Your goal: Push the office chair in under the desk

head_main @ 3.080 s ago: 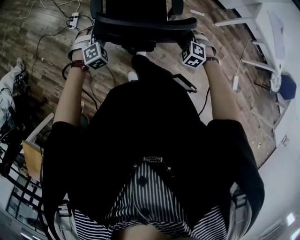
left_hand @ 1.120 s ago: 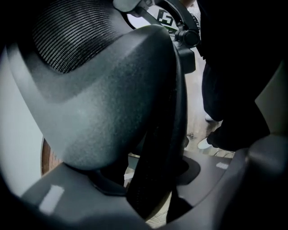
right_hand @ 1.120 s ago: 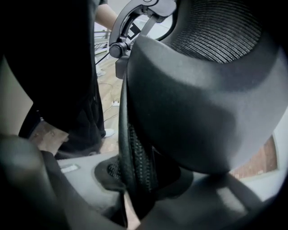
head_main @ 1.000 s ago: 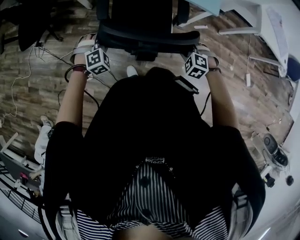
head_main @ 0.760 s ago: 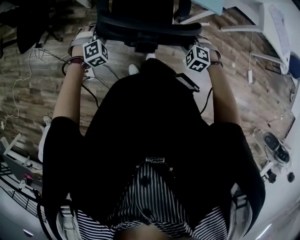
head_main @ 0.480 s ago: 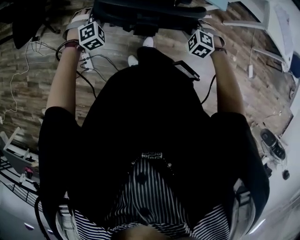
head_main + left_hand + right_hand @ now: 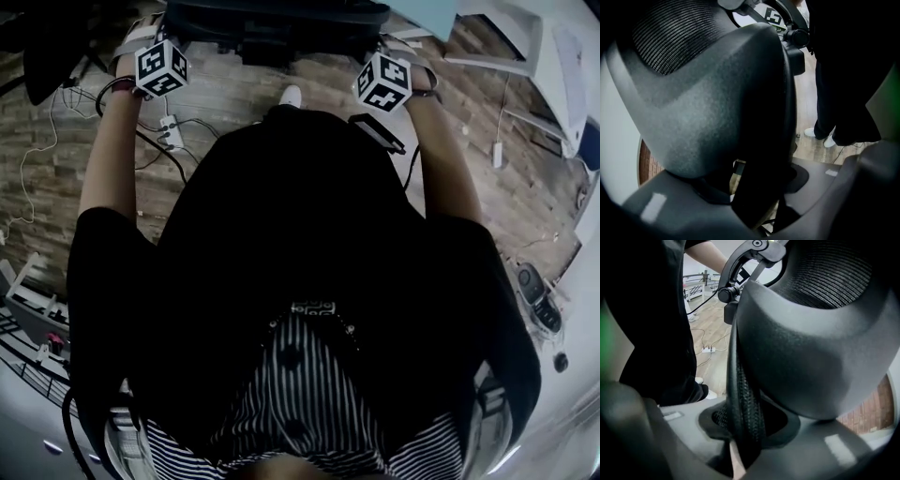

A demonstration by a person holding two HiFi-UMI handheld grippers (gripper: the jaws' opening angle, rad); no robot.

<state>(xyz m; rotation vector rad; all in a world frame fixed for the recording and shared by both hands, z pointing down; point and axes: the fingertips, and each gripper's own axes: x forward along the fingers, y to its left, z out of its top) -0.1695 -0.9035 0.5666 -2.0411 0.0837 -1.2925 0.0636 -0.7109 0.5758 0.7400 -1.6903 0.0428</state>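
Pinching the backrest rim of the office chair (image 7: 272, 21), at 12 o'clock, in both left tongs (image 7: 754, 192) and right tongs (image 7: 740, 437). Risking casters snagging on the floor's power strip (image 7: 170, 131) at 10 o'clock, or the chair jamming askew against the table (image 7: 433, 14) corner at 1 o'clock.

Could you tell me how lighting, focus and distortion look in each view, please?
Head view: strong fisheye bending, the floor curving, the person's black top nearly detailless. Left gripper view: the office chair looms soft and dim. Right gripper view: its mesh edge sharper, corners dark.
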